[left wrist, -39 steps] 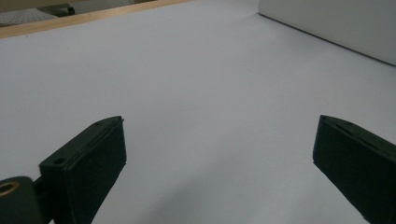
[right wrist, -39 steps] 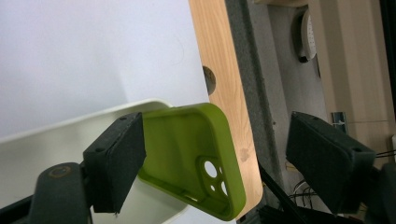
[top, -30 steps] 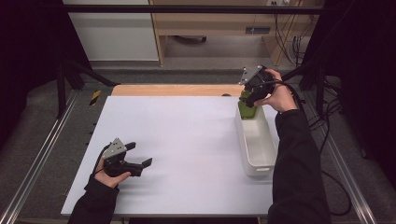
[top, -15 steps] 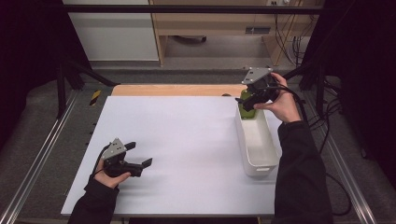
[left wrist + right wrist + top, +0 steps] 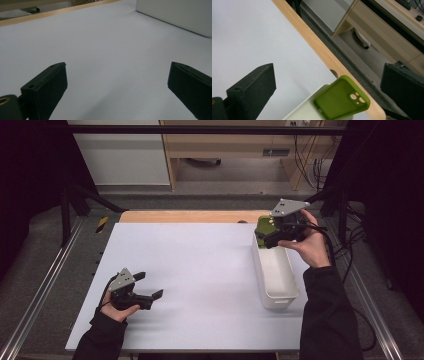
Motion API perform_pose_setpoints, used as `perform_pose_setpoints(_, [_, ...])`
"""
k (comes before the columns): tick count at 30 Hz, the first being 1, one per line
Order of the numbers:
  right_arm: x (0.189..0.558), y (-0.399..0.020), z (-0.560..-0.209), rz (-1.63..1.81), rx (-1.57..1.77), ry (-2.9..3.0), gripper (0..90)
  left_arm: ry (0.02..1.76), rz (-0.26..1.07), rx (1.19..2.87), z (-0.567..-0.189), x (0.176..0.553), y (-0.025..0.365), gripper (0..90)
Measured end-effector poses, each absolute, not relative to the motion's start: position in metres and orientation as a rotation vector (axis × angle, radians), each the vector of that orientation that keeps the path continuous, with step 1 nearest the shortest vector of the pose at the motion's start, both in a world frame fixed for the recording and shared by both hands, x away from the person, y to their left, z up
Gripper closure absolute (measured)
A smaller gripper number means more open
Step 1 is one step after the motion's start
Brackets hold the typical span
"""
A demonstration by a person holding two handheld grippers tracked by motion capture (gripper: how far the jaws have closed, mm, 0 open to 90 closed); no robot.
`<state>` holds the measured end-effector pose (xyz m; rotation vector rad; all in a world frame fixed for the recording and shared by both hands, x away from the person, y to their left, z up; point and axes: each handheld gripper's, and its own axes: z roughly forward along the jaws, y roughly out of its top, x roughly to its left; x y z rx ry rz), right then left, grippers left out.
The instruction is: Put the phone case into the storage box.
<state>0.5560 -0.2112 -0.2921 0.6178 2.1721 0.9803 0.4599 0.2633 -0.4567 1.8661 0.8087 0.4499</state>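
Scene: a white table top with a pale wooden edge along its far side, seen from above; a person's two forearms in dark sleeves come in from the near side.
Right gripper: the right gripper is held in the person's right hand above the far end of the white bin. Its jaws have just been opening and now stand wide apart, with nothing pressed between them.
Phone case: a green phone case leans at the far end of the bin, its inner side and camera cut-outs facing up. In the right gripper view it lies below and between the two black jaws, touching neither. From above it shows as a green patch just behind the gripper.
Bin: long, narrow and white, set along the right side of the table. How the case's lower end sits inside it cannot be made out.
Left gripper: the left gripper rests low at the near left of the table, well apart from the bin, jaws spread wide over bare table.
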Motion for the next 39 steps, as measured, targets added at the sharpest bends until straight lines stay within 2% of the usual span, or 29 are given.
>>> perform_pose_setpoints(22, [0.497, -0.231, -0.32, 1.369, 0.83, 2.04, 0.4, 0.788, 0.441, 1.855, -0.455, 0.458, 0.262, 2.1])
perform_pose_setpoints(39, [0.467, -0.252, -0.363, 1.428, 0.904, 2.001, 0.4, 0.771, 0.431, 1.849, -0.454, 0.457, 0.261, 2.0])
